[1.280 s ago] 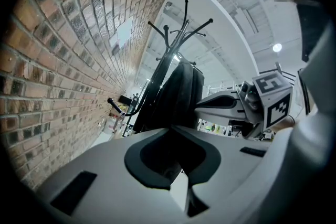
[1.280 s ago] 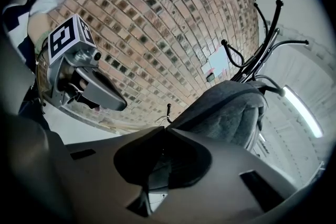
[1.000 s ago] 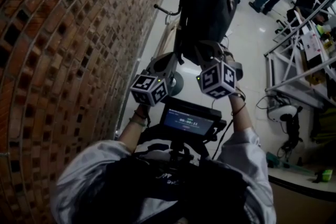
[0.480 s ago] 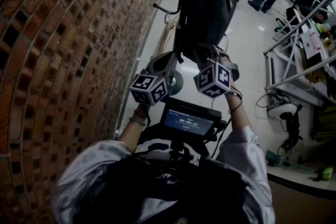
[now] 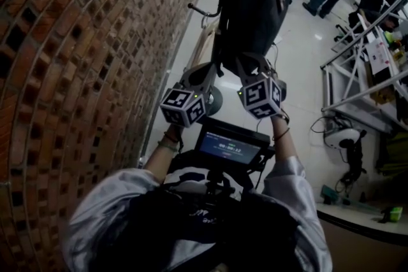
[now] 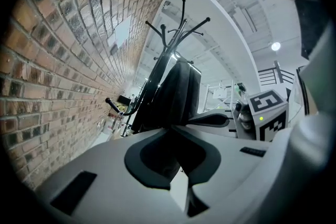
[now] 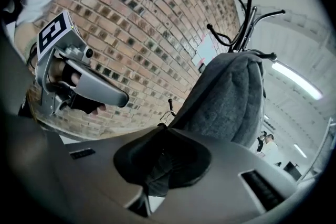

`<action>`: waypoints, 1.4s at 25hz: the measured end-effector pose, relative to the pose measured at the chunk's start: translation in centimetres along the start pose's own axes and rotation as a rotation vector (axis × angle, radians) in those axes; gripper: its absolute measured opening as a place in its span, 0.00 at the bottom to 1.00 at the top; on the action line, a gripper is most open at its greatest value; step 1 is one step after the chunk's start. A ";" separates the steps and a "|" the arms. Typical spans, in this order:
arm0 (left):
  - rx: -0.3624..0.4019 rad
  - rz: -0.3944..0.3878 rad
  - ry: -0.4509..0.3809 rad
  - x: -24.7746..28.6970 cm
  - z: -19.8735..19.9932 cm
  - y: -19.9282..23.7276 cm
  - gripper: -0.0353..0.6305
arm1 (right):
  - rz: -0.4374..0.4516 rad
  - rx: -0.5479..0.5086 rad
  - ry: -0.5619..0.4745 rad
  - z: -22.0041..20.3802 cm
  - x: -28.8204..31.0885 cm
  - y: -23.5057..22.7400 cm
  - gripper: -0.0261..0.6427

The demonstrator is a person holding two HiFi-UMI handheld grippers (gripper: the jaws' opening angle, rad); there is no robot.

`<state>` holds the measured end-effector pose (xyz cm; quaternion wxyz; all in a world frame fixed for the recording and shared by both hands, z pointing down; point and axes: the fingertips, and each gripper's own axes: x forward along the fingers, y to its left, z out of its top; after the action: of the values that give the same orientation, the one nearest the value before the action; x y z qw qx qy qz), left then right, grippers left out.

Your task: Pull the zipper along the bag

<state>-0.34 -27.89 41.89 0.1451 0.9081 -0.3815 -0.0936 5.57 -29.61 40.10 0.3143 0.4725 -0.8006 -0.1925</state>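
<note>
I am looking down at the dark grey bag [image 5: 258,3], which is hanging from a black coat rack [image 6: 176,29] right beside the brick wall [image 5: 76,41], above the pale floor [image 5: 299,54]. I am holding both grippers up at its lower end, side by side. The left gripper [image 5: 213,70] is gripping with its jaws drawn nearly together, dark bag fabric sitting in the hollow between them. The right gripper [image 5: 252,64] is pinching a creased fold of grey fabric at the bag's bottom edge, jaws closed on it. I am not making out the zipper pull in any view.
</note>
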 end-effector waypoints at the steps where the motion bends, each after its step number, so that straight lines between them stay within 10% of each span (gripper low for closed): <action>1: 0.003 0.000 -0.001 0.0 0.1 -0.1 0.06 | -0.015 0.022 -0.022 -0.1 -0.1 0.1 0.06; 23: -0.015 0.149 -0.047 -1.9 -1.9 -4.0 0.06 | 0.028 0.585 -0.247 -4.8 -8.2 2.0 0.05; 35: -0.012 0.228 -0.077 -2.7 -5.0 -11.3 0.06 | 0.117 0.643 -0.281 -8.4 -13.3 2.1 0.05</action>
<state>6.70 -17.41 42.97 0.1453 0.8536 -0.4872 -0.1137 14.72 -16.99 43.26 0.0468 0.4692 -0.8815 0.0244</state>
